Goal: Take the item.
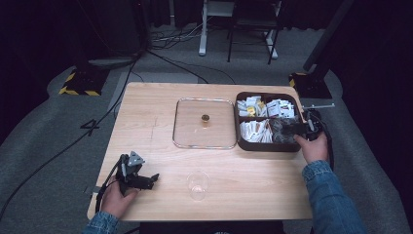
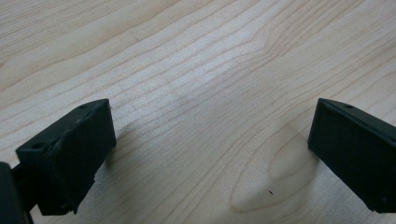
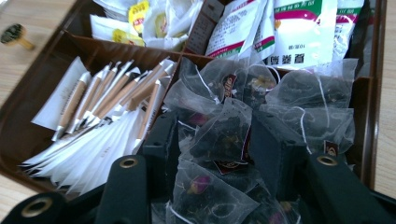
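At the desk's (image 1: 146, 107) right edge, the right gripper (image 3: 219, 140) reaches into the brown compartment box (image 1: 243, 144), its jaws clenched on a mesh tea bag (image 3: 219, 133) in the near-right compartment. The left gripper (image 1: 151, 179), jaws spread and empty, hovers near the desk's near-left corner.

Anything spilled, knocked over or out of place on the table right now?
Nothing stands out. The glass lid lies flat beside the brown box, the clear cup stands upright, and the packets sit inside their compartments.

left tool (image 2: 210, 154): jaws wide apart, low over table | right tool (image 3: 219, 140): jaws closing around a mesh bag
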`<state>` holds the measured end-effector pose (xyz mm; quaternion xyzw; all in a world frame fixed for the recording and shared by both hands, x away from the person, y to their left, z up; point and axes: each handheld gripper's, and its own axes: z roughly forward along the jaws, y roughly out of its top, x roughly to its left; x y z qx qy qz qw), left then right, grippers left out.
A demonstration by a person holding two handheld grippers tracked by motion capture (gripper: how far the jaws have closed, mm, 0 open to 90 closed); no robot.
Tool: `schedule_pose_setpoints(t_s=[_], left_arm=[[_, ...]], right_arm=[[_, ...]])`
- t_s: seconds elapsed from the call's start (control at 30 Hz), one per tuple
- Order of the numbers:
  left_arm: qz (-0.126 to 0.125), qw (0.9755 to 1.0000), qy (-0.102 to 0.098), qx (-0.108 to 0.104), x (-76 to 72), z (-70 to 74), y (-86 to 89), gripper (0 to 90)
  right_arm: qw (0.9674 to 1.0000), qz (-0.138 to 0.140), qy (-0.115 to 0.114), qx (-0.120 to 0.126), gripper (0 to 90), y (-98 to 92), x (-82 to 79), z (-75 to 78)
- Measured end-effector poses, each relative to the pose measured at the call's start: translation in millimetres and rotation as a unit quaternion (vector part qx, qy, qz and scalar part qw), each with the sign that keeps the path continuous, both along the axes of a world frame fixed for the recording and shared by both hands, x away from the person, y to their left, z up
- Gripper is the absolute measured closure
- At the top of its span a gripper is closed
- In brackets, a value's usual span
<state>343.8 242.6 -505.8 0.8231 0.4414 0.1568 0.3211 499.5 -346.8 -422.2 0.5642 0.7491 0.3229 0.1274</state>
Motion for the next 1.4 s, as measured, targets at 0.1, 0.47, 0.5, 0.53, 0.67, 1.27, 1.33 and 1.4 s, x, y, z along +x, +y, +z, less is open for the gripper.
schedule_pose_setpoints(t_s=[0.1,0.47,0.5,0.53,0.67,1.27,1.33,1.4], left_arm=[[0.000,1.0000,0.000,0.000,0.0,0.0,0.0,1.1],[0.000,1.0000,-0.001,-0.001,0.0,-0.2,0.0,1.1],[0.000,1.0000,0.000,0.000,0.0,0.0,0.0,1.2],[0.000,1.0000,-0.001,-0.001,0.0,-0.2,0.0,1.1],[0.000,1.0000,0.000,0.000,0.0,0.0,0.0,1.2],[0.000,1.0000,0.000,0.000,0.0,0.0,0.0,1.2],[0.000,1.0000,0.000,0.000,0.0,0.0,0.0,1.1],[0.000,1.0000,0.000,0.000,0.0,0.0,0.0,1.1]], right_arm=[[0.9998,-0.006,0.005,-0.021,52.4,4.1,2.6,-3.9],[0.9979,-0.023,0.010,-0.060,47.3,17.3,11.1,-16.5],[0.9978,-0.023,0.012,-0.061,47.6,18.6,11.2,-17.5],[0.9976,-0.021,0.013,-0.065,48.5,19.5,11.7,-19.0],[0.9975,-0.019,0.019,-0.065,57.6,20.2,12.4,-21.4],[0.9994,-0.015,-0.028,-0.010,63.2,12.0,-0.5,-3.1],[0.9992,-0.014,-0.038,0.002,63.2,10.5,-3.1,0.6],[0.9984,-0.006,-0.053,0.020,63.2,8.7,-6.9,5.7]])
